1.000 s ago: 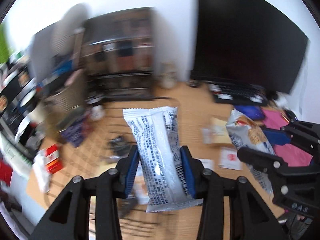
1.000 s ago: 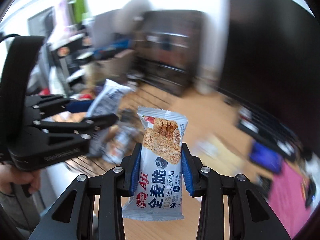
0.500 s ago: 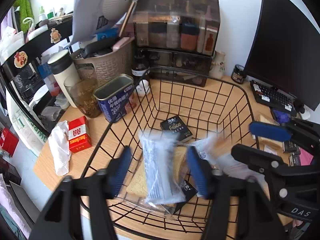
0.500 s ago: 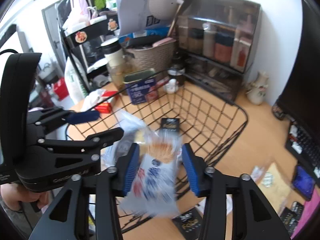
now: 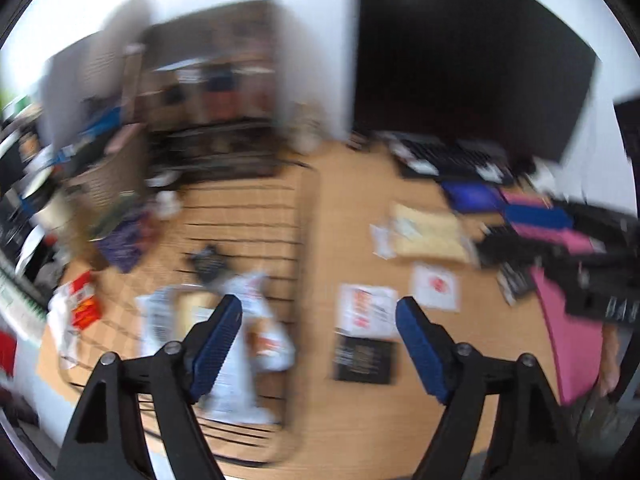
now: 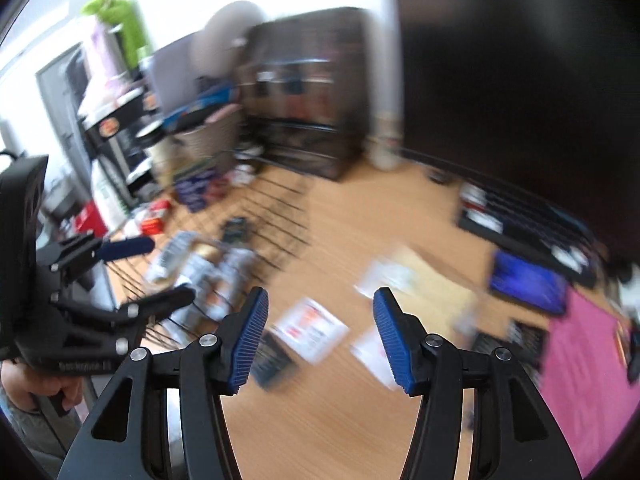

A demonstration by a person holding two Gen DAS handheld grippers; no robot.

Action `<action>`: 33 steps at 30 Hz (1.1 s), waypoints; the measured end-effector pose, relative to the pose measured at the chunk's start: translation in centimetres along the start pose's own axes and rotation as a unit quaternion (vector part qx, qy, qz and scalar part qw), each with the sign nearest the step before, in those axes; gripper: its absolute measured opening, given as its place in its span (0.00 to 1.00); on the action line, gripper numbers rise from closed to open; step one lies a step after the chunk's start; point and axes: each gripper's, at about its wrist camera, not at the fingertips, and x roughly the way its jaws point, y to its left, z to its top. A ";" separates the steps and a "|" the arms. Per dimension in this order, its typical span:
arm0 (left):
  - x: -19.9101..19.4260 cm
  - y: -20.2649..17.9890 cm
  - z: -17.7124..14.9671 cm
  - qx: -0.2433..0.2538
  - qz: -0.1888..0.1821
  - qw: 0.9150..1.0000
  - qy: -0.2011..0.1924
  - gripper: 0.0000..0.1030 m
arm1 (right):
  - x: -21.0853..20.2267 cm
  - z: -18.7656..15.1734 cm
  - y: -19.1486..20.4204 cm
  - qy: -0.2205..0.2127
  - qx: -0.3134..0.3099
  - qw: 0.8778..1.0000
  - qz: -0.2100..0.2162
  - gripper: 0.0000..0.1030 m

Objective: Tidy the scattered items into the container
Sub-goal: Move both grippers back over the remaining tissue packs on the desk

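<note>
Both views are motion-blurred. The black wire basket (image 5: 298,240) stands at the left with the two snack packets (image 5: 240,344) lying inside among other packs. My left gripper (image 5: 318,308) hovers over the basket's right rim, its jaws opening with nothing between them. Loose on the wooden table lie a black packet (image 5: 366,354) and white sachets (image 5: 366,310) with red print. My right gripper (image 6: 322,300) hangs above those sachets (image 6: 310,328), jaws opening and empty. The left gripper (image 6: 160,272) shows at the left of the right wrist view, beside the basket (image 6: 280,216).
A tan envelope (image 5: 428,232), a blue item (image 6: 528,280) and a pink mat (image 6: 580,360) lie to the right. A keyboard (image 6: 500,208) and a dark monitor (image 5: 460,60) stand behind. Cluttered shelves, a can and cups crowd the basket's far left side.
Both snack packets have left the jaws and now lie in the basket. Both grippers have opened wider and swung right, from over the basket toward the table.
</note>
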 end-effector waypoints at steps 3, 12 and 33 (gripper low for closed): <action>2.0 -4.3 -0.8 0.027 -0.023 0.999 0.022 0.79 | -1.6 -2.3 -3.7 0.007 0.024 0.999 -0.031 0.53; 6.8 -6.8 -4.3 0.018 0.010 0.995 0.093 0.79 | -1.7 -8.4 -10.8 0.036 0.078 0.995 -0.047 0.54; 12.2 -15.4 -3.9 0.092 -0.070 0.988 0.101 0.79 | -1.3 -9.7 -14.6 0.044 0.115 0.991 -0.049 0.54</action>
